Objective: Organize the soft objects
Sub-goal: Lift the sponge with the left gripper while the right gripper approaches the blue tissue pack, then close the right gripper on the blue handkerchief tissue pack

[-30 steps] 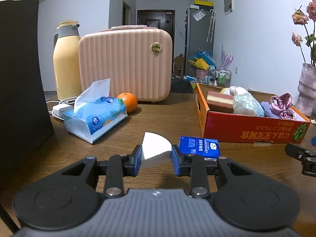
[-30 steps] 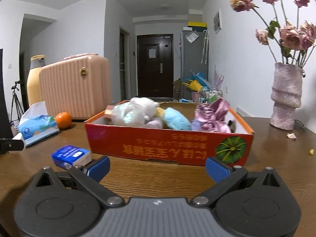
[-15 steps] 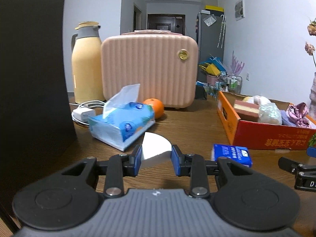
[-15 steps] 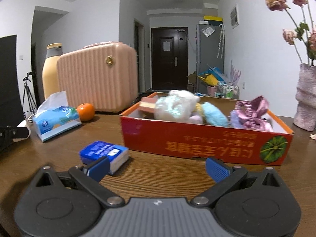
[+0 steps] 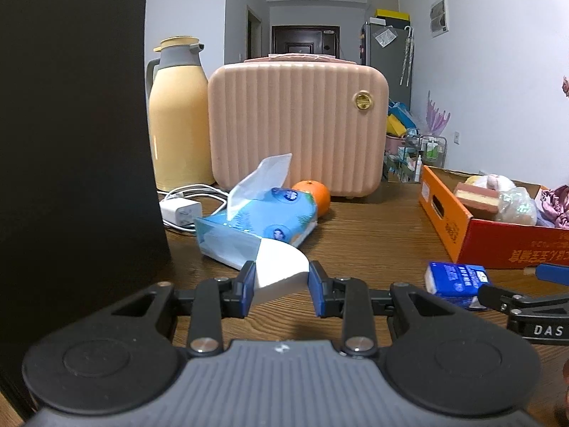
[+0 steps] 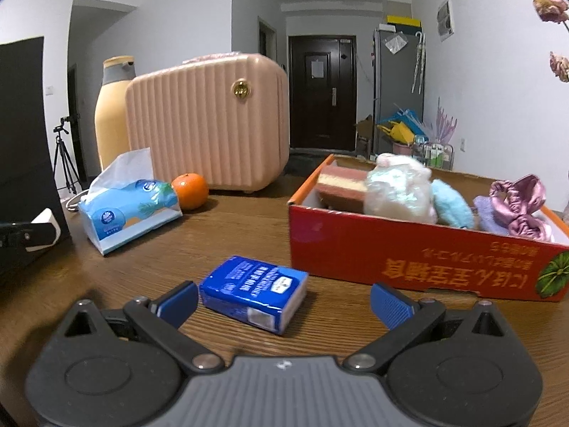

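Note:
My left gripper (image 5: 281, 286) is shut on a white wedge-shaped sponge (image 5: 279, 267), held just in front of a blue tissue pack (image 5: 256, 226) with a tissue sticking up. My right gripper (image 6: 284, 300) stands open, its blue pads on either side of a small blue pocket tissue packet (image 6: 254, 290) that lies on the wooden table. To the right sits a red cardboard box (image 6: 409, 249) holding a striped sponge (image 6: 341, 186), a white plush, a light blue fluffy thing and a pink scrunchie (image 6: 519, 203). The sponge and the left gripper also show at the left edge of the right wrist view.
A pink ribbed case (image 5: 297, 128), a yellow thermos (image 5: 177, 117) and an orange (image 5: 313, 195) stand at the back of the table. A white charger with cable (image 5: 181, 211) lies by a tall black panel (image 5: 71, 142) on the left. Dried flowers (image 6: 553, 0) rise at the right.
Both grippers have swung left across the table: the case, thermos and tissue pack slid right in the views. The pocket tissue packet now lies between the right gripper's open fingers. The left grip is unchanged.

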### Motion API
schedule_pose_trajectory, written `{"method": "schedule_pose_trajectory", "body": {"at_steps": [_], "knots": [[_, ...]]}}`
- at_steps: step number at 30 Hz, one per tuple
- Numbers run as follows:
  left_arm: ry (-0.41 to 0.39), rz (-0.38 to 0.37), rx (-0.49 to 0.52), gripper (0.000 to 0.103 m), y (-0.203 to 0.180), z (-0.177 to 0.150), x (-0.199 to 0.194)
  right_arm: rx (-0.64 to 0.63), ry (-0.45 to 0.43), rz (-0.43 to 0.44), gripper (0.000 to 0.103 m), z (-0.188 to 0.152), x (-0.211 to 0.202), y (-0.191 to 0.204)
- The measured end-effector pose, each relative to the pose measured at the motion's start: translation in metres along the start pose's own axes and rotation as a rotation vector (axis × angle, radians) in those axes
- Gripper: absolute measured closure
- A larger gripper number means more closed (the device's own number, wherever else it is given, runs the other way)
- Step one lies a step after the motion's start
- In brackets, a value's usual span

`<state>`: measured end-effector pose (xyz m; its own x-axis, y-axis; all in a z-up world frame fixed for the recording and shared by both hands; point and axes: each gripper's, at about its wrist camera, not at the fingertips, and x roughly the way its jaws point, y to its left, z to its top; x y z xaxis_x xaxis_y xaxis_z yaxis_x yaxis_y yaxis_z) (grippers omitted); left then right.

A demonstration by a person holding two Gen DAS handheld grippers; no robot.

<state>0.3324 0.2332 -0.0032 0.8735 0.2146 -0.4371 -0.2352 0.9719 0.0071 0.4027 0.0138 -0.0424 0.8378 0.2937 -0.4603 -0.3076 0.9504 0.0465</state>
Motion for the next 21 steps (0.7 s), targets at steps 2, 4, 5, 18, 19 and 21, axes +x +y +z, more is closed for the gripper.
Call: {"method": "schedule_pose_trajectory", "body": {"at_steps": [2, 4, 5, 18, 19, 21], "knots": [[-0.003, 0.003, 0.004, 0.071, 0.005, 0.0, 0.001, 0.005, 0.012, 0.006, 0.0, 0.002, 0.006, 0.006], [-0.003, 0.005, 0.005, 0.071, 0.009, 0.001, 0.002, 0.008, 0.02, 0.008, 0.0, 0.003, 0.011, 0.01], [-0.002, 0.008, 0.005, 0.071, 0.012, 0.001, 0.004, 0.009, 0.026, 0.01, 0.0, 0.004, 0.014, 0.012], [0.009, 0.031, 0.003, 0.071, 0.034, 0.001, 0.014, 0.018, 0.132, -0.026, 0.0, 0.012, 0.057, 0.036], [0.009, 0.032, 0.003, 0.071, 0.034, 0.001, 0.015, 0.013, 0.141, -0.024, 0.002, 0.013, 0.06, 0.038], [0.012, 0.032, 0.001, 0.071, 0.035, 0.002, 0.015, 0.001, 0.15, -0.027, 0.004, 0.013, 0.064, 0.041]]}}
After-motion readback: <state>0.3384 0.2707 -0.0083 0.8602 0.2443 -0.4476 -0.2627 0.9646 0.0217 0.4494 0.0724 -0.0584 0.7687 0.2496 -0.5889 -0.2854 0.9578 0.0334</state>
